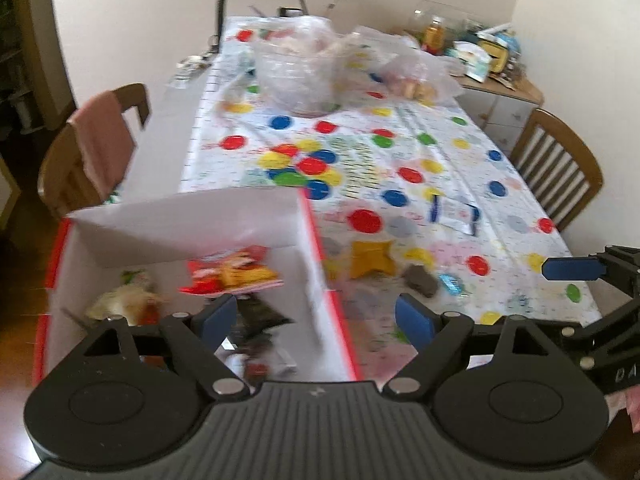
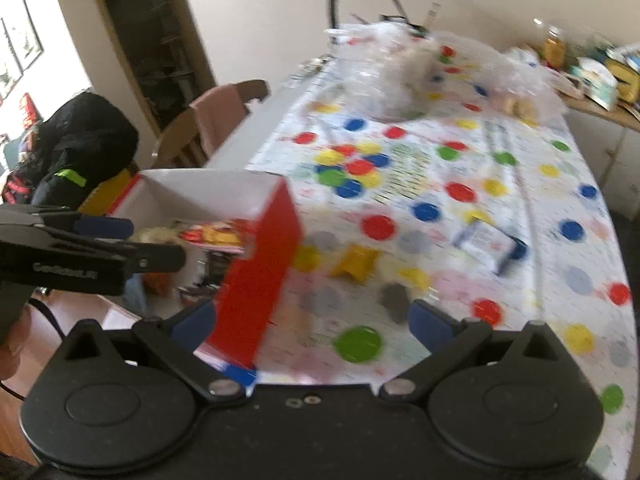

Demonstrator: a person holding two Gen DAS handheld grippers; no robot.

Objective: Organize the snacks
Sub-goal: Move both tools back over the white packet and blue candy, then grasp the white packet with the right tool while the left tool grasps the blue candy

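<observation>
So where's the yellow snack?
The yellow snack lies on the dotted tablecloth, just right of the red box, with a grey packet beside it.

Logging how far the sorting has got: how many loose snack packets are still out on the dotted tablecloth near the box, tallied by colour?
Yellow packet: 1
Grey-brown packet: 1
White packet with blue edges: 1
Small light-blue wrapper: 1
Total: 4 on the tablecloth. Packets already inside the red-and-white box are too blurred to count.

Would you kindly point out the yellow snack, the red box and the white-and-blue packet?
yellow snack (image 1: 370, 259), left wrist view, middle.
red box (image 2: 260, 276), right wrist view, outer red wall.
white-and-blue packet (image 2: 490, 244), right wrist view, white centre.
</observation>
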